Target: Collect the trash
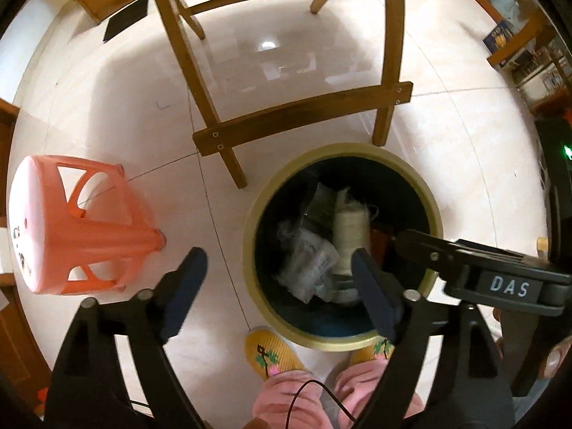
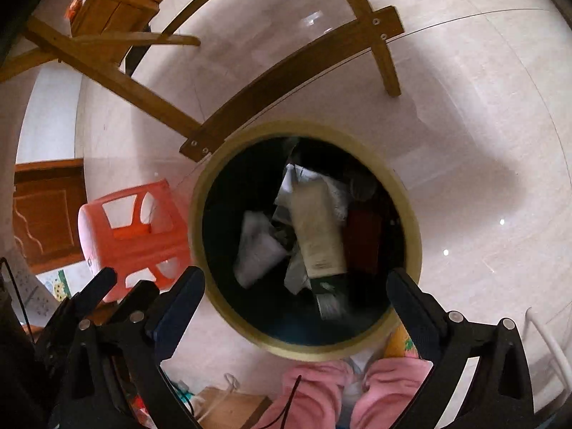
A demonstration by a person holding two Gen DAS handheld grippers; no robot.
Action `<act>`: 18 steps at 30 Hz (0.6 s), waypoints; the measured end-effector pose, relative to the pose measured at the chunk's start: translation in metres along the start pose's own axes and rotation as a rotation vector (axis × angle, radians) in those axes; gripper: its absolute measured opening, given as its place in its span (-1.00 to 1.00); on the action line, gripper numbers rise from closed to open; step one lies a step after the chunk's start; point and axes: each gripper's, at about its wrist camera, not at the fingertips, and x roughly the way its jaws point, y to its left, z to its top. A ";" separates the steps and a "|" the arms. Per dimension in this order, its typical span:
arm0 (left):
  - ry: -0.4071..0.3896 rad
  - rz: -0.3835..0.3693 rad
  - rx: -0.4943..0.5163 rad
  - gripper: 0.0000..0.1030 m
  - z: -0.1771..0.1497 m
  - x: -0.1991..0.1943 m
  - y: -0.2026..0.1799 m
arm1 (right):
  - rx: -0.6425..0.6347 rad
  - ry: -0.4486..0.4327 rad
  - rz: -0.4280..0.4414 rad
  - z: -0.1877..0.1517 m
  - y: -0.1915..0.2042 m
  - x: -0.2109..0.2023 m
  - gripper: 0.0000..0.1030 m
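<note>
Pale floor tiles are carrying everything. Both the left claw (image 1: 275, 286) and right claw (image 2: 296, 296) are hanging released and empty, the trash (image 2: 318, 236) lying in the bin (image 2: 411, 214) at twelve o'clock, its long carton running six-to-twelve; the right claw is sitting squarer over it.

Letters on the right gripper (image 1: 509, 287): "DAS", in pale letters on a dark plate on its side, seen from the left wrist view.
Marks on the orange stool (image 1: 21, 246): dark marks run along the pale seat top, too small and bent to read.
Print on the tall cream tube in the trash bin (image 2: 323, 262): a few tiny dark lines near its lower end, too blurred to read.
Print on the clear wrapper in the trash bin (image 1: 314, 261): faint grey print, cannot be read.
Blue box on the far shelf (image 1: 498, 35): yellow shapes on it, no word can be made out.
</note>
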 end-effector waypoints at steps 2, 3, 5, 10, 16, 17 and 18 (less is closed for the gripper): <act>0.001 -0.005 -0.013 0.63 -0.001 0.002 0.002 | 0.008 -0.016 -0.007 0.004 -0.006 0.005 0.99; 0.004 -0.007 -0.014 0.67 -0.002 0.003 0.003 | 0.010 -0.021 -0.006 0.003 -0.008 0.004 0.99; 0.003 -0.007 -0.010 0.69 -0.004 -0.001 0.001 | -0.002 -0.037 -0.012 0.004 -0.009 0.004 0.99; -0.023 0.011 0.023 0.72 -0.009 -0.016 -0.007 | -0.085 -0.102 -0.046 -0.004 0.005 -0.016 0.99; -0.032 0.019 0.018 0.72 -0.013 -0.045 -0.011 | -0.109 -0.133 -0.061 -0.011 0.016 -0.038 0.99; -0.037 0.020 0.015 0.72 -0.014 -0.052 -0.012 | -0.112 -0.136 -0.059 -0.013 0.017 -0.043 0.99; -0.038 0.019 0.012 0.72 -0.015 -0.058 -0.013 | -0.114 -0.141 -0.058 -0.014 0.019 -0.049 0.99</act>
